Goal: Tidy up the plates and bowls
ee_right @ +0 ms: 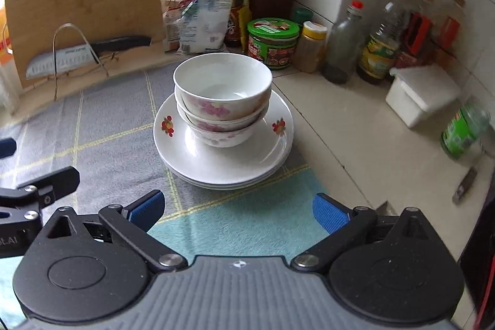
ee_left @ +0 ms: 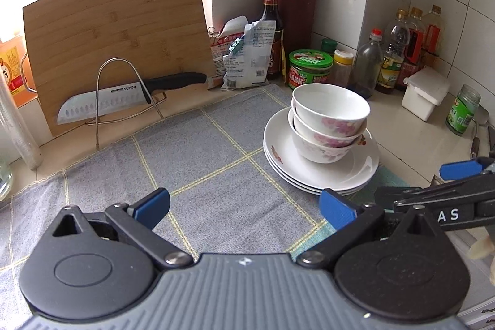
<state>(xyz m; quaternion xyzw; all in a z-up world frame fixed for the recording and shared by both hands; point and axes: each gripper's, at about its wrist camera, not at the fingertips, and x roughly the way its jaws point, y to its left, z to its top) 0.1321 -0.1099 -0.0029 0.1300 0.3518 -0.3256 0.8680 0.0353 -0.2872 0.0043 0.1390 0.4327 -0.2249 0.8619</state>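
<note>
Left gripper [ee_left: 244, 207] was spread wide w/ nothing between its blue pads [ee_left: 153, 204], hovering over the grey checked cloth [ee_left: 198, 163]. Right gripper [ee_right: 238, 211] also gaped wide & empty, aimed at the dish pile just beyond its fingertips. Three nested floral bowls [ee_right: 221, 101] sat upright on a stack of white plates [ee_right: 225, 158], near the cloth's right edge by the counter [ee_right: 355, 144]. Far left: bamboo cutting board [ee_left: 117, 30] leaning upright, a knife [ee_left: 123, 96] resting in a wire rack [ee_left: 120, 101] in front of it. Far right: green-lidded jar [ee_left: 309, 68], sauce bottles [ee_left: 393, 57], white lidded box [ee_left: 425, 93]. Knife block [ee_left: 297, 14] in the far corner.
</note>
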